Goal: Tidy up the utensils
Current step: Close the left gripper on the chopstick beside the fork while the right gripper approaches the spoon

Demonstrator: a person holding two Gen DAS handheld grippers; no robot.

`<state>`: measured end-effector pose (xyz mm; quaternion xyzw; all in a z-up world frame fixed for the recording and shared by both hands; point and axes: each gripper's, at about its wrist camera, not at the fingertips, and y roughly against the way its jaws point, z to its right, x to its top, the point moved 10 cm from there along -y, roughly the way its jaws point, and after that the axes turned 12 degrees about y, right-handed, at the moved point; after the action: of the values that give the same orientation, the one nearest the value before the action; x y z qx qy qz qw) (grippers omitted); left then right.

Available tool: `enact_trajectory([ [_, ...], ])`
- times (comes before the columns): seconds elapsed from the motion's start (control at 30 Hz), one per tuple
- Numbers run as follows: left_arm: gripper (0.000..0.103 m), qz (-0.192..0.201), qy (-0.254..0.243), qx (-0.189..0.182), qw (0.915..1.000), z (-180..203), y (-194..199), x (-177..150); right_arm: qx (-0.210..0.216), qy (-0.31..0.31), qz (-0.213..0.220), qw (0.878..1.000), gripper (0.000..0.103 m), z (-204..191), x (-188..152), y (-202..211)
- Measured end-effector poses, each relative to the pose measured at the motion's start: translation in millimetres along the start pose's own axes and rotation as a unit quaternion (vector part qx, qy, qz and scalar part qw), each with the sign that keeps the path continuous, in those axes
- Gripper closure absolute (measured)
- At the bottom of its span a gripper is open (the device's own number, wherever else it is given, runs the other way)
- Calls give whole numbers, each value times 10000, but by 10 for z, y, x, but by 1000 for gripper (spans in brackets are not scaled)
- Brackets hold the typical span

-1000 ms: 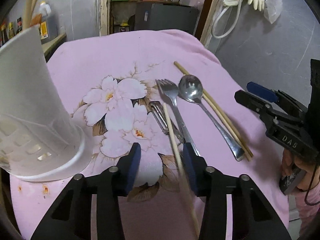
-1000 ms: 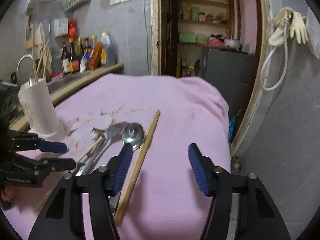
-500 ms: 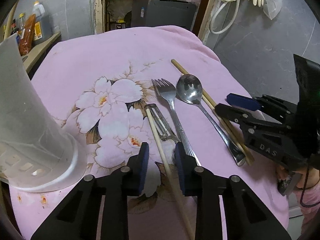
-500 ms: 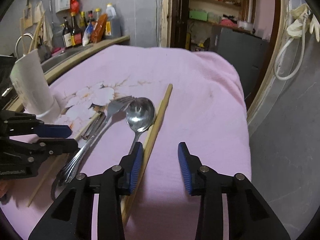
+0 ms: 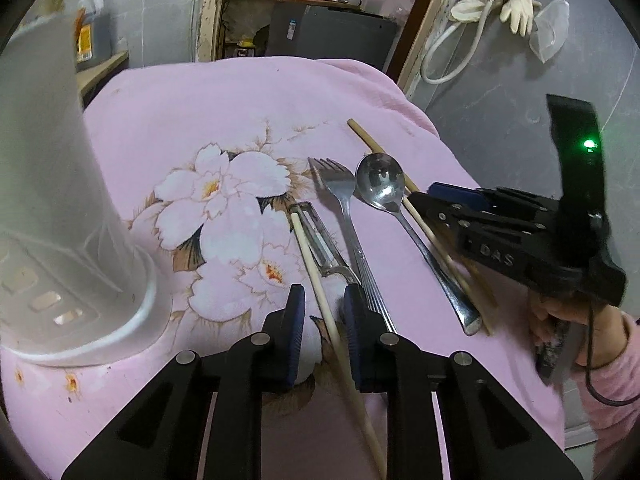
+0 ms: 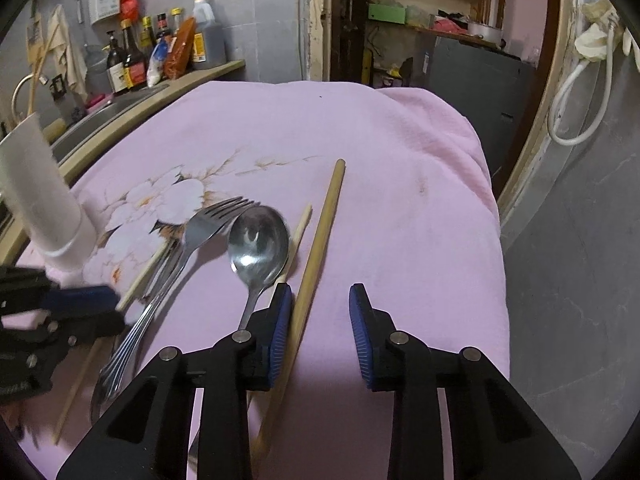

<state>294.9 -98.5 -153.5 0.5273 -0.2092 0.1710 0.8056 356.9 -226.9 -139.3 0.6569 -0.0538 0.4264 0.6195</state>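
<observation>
Now the left gripper has narrowed a good deal compared with a second ago: its blue pads straddle a pale chopstick with only slim gaps on either side, not yet pinching it. That chopstick lies on the pink floral cloth, just beside the peeler and the fork. The right gripper has also drawn in from its earlier wide spread and moved closer to the utensils; its jaws remain partly apart, the left pad touching or just beside the thicker wooden stick, with the spoon immediately to its left. The white utensil holder stands upright at the left of the cloth, well apart from the cutlery.
</observation>
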Motion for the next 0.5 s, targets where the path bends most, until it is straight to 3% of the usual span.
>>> enact_trajectory([
  [0.5,90,-228,18,-8,9997,-37,105,-124,-69,-26,-84,9999,76,11,47,-47],
])
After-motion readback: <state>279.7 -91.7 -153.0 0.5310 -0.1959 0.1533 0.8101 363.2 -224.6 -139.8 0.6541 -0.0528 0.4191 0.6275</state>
